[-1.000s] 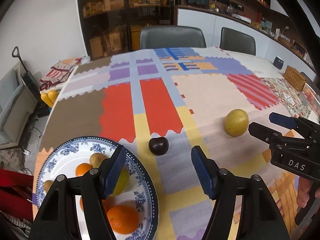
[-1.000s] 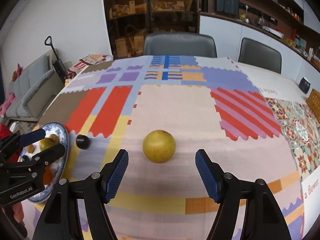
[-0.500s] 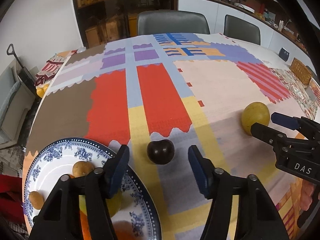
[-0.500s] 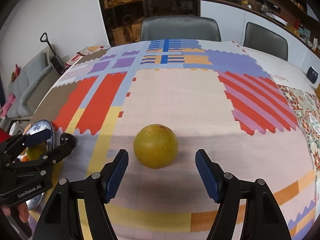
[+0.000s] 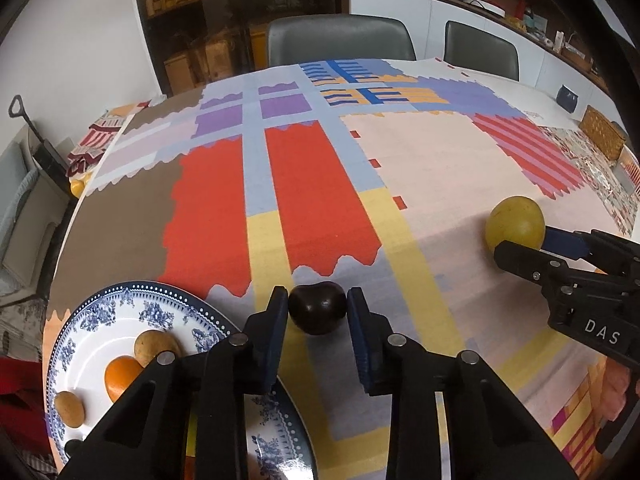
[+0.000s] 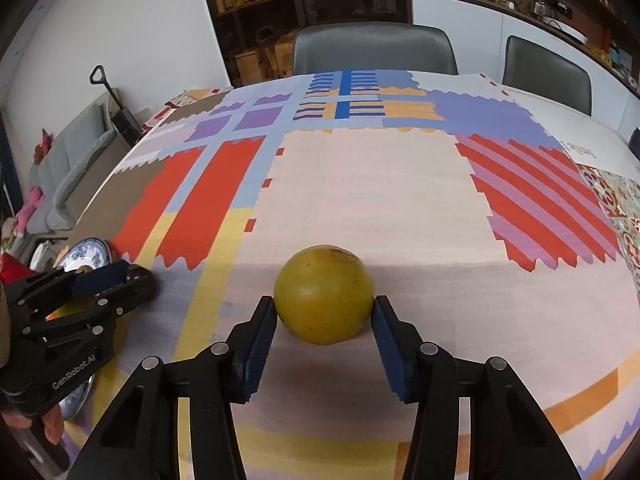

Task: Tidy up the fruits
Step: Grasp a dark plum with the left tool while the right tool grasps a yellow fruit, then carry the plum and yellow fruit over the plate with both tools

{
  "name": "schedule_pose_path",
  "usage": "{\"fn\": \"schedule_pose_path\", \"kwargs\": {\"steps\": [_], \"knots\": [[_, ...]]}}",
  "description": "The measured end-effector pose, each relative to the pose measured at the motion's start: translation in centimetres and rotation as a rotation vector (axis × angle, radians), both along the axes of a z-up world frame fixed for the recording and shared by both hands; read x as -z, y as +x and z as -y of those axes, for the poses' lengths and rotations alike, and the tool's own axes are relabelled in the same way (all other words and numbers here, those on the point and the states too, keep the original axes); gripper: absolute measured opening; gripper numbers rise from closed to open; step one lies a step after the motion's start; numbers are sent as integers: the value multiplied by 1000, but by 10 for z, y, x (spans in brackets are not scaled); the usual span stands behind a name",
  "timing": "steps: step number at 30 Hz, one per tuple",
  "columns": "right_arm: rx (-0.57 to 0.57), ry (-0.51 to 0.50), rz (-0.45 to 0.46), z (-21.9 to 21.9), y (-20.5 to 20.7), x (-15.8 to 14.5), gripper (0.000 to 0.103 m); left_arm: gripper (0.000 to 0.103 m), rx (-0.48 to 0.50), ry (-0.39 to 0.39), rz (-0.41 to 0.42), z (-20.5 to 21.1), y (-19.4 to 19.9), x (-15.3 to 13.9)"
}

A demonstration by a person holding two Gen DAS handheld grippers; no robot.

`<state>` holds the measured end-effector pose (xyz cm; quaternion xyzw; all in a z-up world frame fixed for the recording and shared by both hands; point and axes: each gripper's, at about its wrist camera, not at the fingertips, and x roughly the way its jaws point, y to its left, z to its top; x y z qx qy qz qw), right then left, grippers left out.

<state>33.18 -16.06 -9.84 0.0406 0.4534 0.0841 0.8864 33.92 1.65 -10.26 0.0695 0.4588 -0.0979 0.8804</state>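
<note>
While both fruits sit on the patchwork-clothed tabletop (image 5: 420,168), my left gripper (image 5: 317,314) has just closed its jaws onto the dark round plum (image 5: 317,307), and my right gripper (image 6: 324,322) has been closing onto the yellow-green round fruit (image 6: 324,294), pads touching. I should lift gently, without squeezing harder, toward the blue-patterned plate (image 5: 92,320).

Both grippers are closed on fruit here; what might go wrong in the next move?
The left gripper pinches the dark plum with only its fingertips, so it may slip out on lifting. The right gripper holds the round yellow fruit low on its near side; it may roll free. The plate is already crowded.
</note>
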Motion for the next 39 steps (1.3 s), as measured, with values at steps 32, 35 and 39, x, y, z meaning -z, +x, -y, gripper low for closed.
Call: {"fn": "schedule_pose_path", "kwargs": {"steps": [32, 35, 39], "knots": [[-126, 60, 94, -23, -50, -48, 4, 30, -42, -109, 127, -13, -67, -66], [-121, 83, 67, -21, -47, -46, 22, 30, -46, -111, 128, -15, -70, -66], [-123, 32, 121, -29, -44, -47, 66, 30, -54, -105, 121, -19, -69, -64]]}}
